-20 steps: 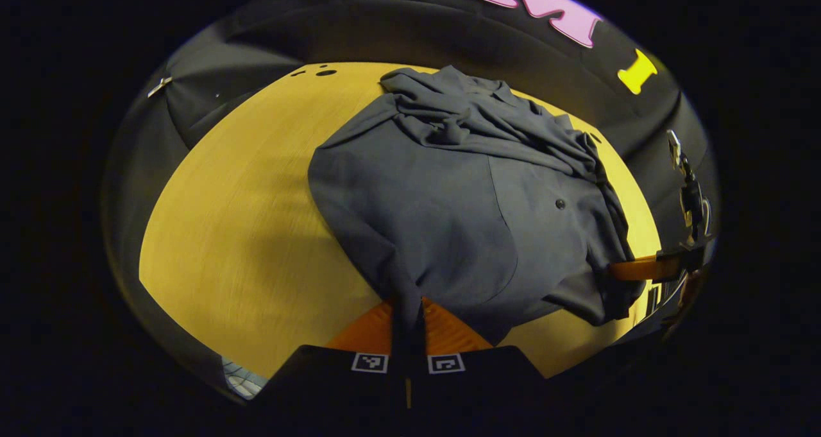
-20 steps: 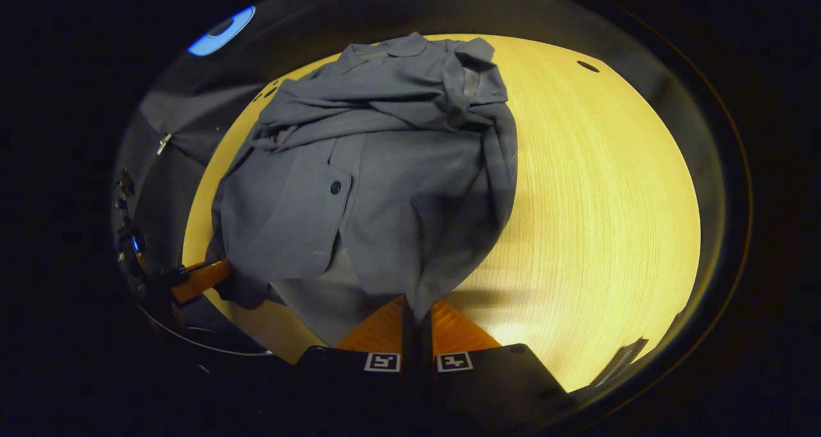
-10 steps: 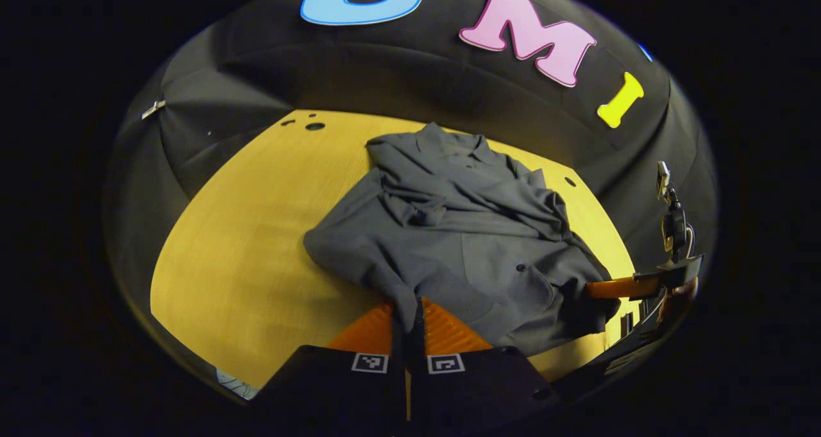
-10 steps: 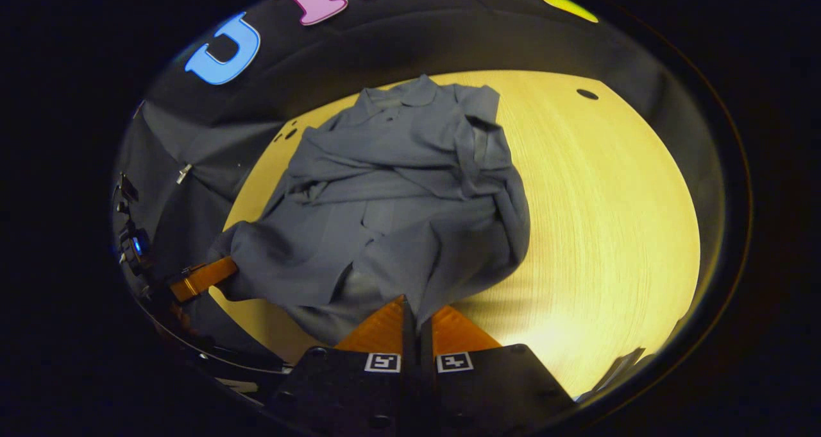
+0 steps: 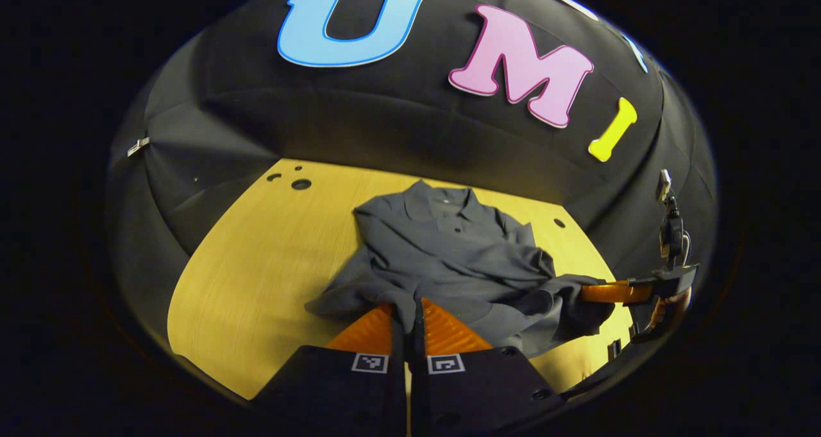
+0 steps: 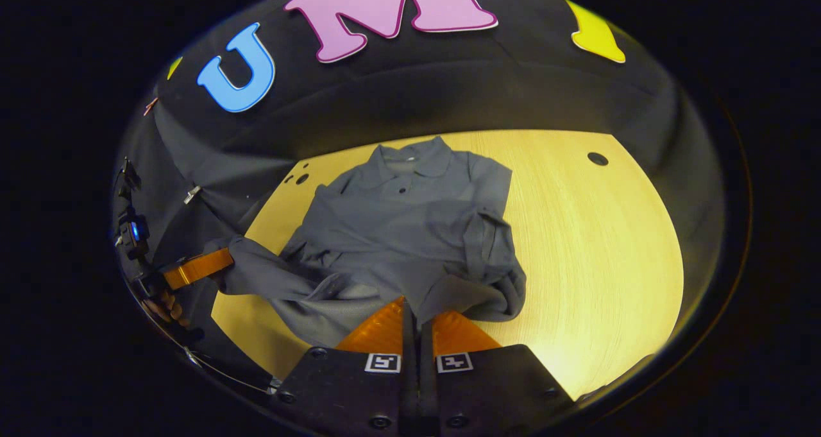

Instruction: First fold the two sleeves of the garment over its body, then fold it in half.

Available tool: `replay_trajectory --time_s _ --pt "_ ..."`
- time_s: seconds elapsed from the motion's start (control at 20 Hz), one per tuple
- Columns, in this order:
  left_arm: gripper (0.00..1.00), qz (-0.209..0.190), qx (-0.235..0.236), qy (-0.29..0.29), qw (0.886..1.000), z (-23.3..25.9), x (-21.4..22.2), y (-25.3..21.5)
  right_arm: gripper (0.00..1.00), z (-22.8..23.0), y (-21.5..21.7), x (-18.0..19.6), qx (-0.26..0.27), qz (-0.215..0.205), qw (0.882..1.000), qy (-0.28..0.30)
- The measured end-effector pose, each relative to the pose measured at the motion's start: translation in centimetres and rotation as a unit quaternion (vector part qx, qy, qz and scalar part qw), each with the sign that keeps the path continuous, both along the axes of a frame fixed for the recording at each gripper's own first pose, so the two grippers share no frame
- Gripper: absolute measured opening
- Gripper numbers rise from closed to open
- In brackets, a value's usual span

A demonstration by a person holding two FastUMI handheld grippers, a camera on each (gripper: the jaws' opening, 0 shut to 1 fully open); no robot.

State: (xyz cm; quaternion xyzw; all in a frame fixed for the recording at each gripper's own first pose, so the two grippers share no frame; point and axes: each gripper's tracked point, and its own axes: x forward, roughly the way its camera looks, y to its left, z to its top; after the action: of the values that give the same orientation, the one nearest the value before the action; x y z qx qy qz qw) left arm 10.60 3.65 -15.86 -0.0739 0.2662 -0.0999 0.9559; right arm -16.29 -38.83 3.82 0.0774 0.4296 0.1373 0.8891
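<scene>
Lower hem of the garment point(image 5: 449, 257) raised and carried toward the collar since the earlier frames, both cameras now pitched up so that more of the booth wall point(image 5: 359, 122) shows above the table point(image 5: 256, 276); garment resting on the table with collar point(image 6: 410, 161) at the far edge near the wall, sleeves already laid across the body, near hem lifted off the surface and bunched in loose folds; one small dark button visible below the collar point(image 6: 402, 190).

Left gripper point(image 5: 408, 315) closed on the near hem, cloth pinched between both fingers, seen at the bottom of the left gripper view and again at the left edge of the right gripper view point(image 6: 221, 260); right gripper point(image 6: 417, 315) likewise clamped on the hem at the opposite corner, also visible at the right of the left gripper view point(image 5: 587, 291) with a hand point(image 5: 670, 302) behind it.

Table bare wood to either side of the garment; dark round holes near its far corners point(image 6: 597, 158).
</scene>
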Motion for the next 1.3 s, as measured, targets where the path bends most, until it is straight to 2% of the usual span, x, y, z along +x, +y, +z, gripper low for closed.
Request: replay_trajectory --time_s 0.25,0.5,0.7,0.85,1.15,1.25,1.3 --pt "0.08 -0.011 0.011 -0.037 0.999 2.6 6.1 -0.9 0.06 1.3 -0.4 5.9 0.0 -0.012 0.999 -0.031" --pt "0.08 -0.008 0.021 -0.049 0.999 3.3 11.7 -1.1 0.06 1.6 -0.7 10.8 0.011 -0.03 0.999 -0.043" --pt "0.08 0.005 0.013 -0.052 0.999 2.9 16.3 -1.1 0.06 1.2 -1.0 14.9 0.039 -0.073 0.996 -0.037" --pt "0.08 0.004 0.025 -0.058 0.998 1.8 19.6 -1.0 0.06 0.2 -0.9 17.5 0.061 -0.113 0.991 -0.02" --pt "0.07 0.007 0.017 -0.064 0.998 -0.3 24.4 -1.6 0.06 -3.1 -1.0 21.9 0.047 -0.145 0.988 -0.013" --pt "0.07 0.004 0.021 -0.069 0.997 -1.1 25.9 -1.8 0.07 -4.2 -1.0 23.2 0.055 -0.159 0.986 -0.005" --pt "0.07 0.0 0.027 -0.065 0.998 -1.8 26.3 -1.8 0.14 -4.4 -1.1 23.7 0.058 -0.17 0.984 -0.001"
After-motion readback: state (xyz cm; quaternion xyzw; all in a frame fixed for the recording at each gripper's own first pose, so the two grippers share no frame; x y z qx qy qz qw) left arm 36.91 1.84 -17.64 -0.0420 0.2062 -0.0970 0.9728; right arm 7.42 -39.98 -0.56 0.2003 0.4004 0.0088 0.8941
